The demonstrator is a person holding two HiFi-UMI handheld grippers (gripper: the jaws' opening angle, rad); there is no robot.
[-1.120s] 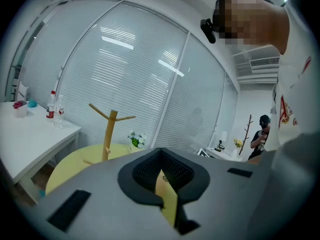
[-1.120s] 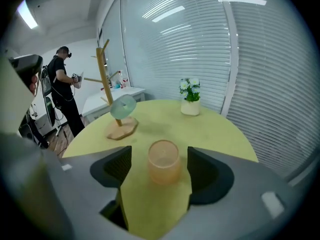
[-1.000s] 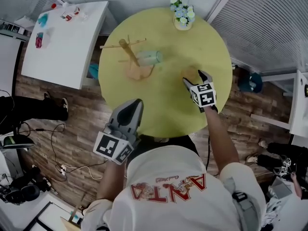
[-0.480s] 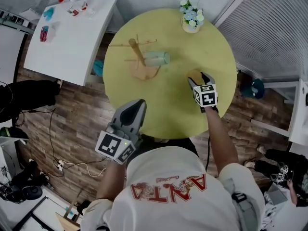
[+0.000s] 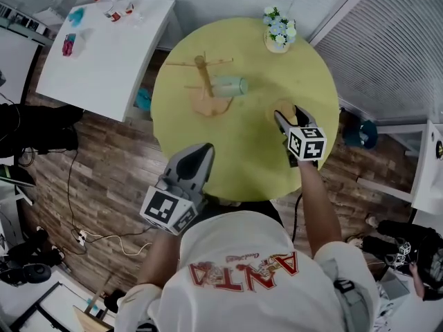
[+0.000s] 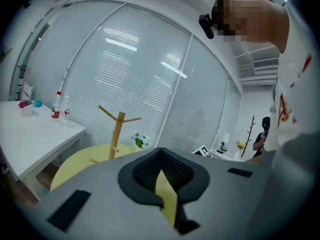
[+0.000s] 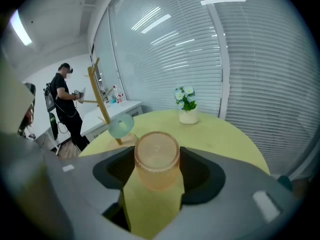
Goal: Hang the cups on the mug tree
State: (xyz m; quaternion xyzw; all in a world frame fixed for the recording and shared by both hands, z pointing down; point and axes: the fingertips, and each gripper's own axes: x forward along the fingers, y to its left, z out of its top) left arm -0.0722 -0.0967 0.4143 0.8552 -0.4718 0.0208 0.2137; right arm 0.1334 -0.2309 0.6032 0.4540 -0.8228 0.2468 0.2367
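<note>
My right gripper has just been closing and now clamps the orange cup over the table, apart from the mug tree that holds a green cup. My left gripper has its fingers together.

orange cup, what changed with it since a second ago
The right gripper has just been closing its jaws, and they now grip the orange cup, which stood free between them on the table before. The cup now seems lifted slightly off the yellow table. Unchanged: the left gripper is shut and empty, and the green cup hangs on the mug tree.
</note>
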